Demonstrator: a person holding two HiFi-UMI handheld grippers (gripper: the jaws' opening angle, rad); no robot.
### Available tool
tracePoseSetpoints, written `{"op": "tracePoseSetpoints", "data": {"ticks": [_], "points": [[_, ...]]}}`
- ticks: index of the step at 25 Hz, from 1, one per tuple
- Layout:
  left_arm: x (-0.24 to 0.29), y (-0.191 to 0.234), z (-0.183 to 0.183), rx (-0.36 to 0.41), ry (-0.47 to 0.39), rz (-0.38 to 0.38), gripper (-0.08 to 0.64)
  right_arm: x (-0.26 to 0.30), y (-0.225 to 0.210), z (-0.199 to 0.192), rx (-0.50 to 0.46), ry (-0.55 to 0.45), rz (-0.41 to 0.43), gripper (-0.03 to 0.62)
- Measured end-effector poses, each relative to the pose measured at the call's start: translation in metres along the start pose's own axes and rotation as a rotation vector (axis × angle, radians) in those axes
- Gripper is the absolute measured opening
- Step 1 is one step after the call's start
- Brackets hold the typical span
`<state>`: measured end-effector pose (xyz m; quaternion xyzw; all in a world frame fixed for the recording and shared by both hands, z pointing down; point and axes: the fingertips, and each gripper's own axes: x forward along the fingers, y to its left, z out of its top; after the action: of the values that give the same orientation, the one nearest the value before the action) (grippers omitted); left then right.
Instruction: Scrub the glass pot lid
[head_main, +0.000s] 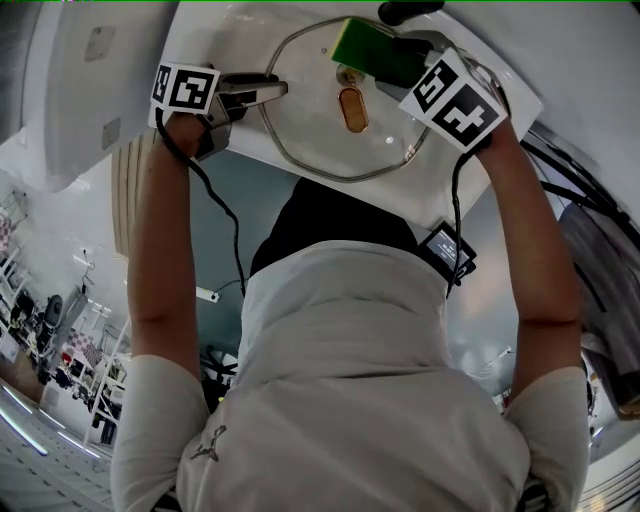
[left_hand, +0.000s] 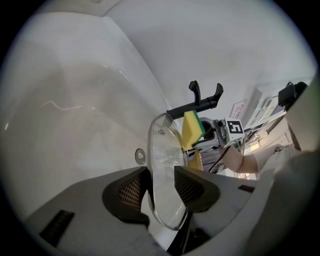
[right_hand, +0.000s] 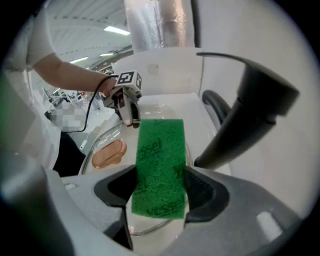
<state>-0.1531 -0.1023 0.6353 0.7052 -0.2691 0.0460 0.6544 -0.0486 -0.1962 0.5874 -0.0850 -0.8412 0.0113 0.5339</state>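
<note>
- The glass lid (head_main: 318, 135) is sitting over the white sink (head_main: 245, 35), held between the two tongs, with its amber handle (head_main: 352, 108) facing the person.
- The left tongs (head_main: 264, 90) are gripping the lid by its near rim. In the left gripper view the glass edge (left_hand: 167, 170) is running straight between the two pads, and both pads are pressing on it.
- The right tongs (head_main: 392, 62) are clamping a sponge (head_main: 362, 45), green scouring face (right_hand: 160, 165) towards that gripper's camera, yellow foam (left_hand: 191, 129) towards the left tongs.
- The sponge is lying against the part of the lid farthest from the left tongs, just past the handle (right_hand: 107, 152). Contact looks likely, but no view is showing it plainly.
- Judging progress: the grip on both things is done, and the scrubbing looks to be only starting or in mid-stroke.
- No suds, water or streaks are showing on the glass, so how much has been cleaned cannot be told.
- What seems left is working the sponge over the rest of the face, around the handle and towards the rim beside the left tongs, and probably the underside too.
- The black tap (head_main: 410, 10) is standing just beyond the right tongs, close enough that a wide stroke may be risking a knock against it.
</note>
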Motion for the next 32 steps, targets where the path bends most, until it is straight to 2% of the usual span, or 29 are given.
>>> {"op": "tracePoseSetpoints", "data": {"ticks": [4,10,16,26,32], "points": [[0.000,0.000,-0.002,-0.006,-0.003,0.000,0.167,-0.009,0.005,-0.027,0.090,-0.012,-0.007,0.295],[0.003,0.000,-0.003,-0.021,-0.013,0.013,0.167,-0.016,0.034,-0.061,0.126,-0.021,-0.053,0.295],[0.004,-0.003,-0.002,-0.032,-0.029,0.030,0.169,-0.019,0.074,-0.087,0.177,0.003,-0.031,0.295],[0.005,-0.007,-0.002,-0.015,0.009,0.009,0.169,-0.013,0.135,-0.087,0.331,-0.009,-0.044,0.295],[0.004,-0.007,-0.002,-0.022,0.028,-0.015,0.167,-0.007,0.151,-0.080,0.419,0.000,-0.080,0.295]]}}
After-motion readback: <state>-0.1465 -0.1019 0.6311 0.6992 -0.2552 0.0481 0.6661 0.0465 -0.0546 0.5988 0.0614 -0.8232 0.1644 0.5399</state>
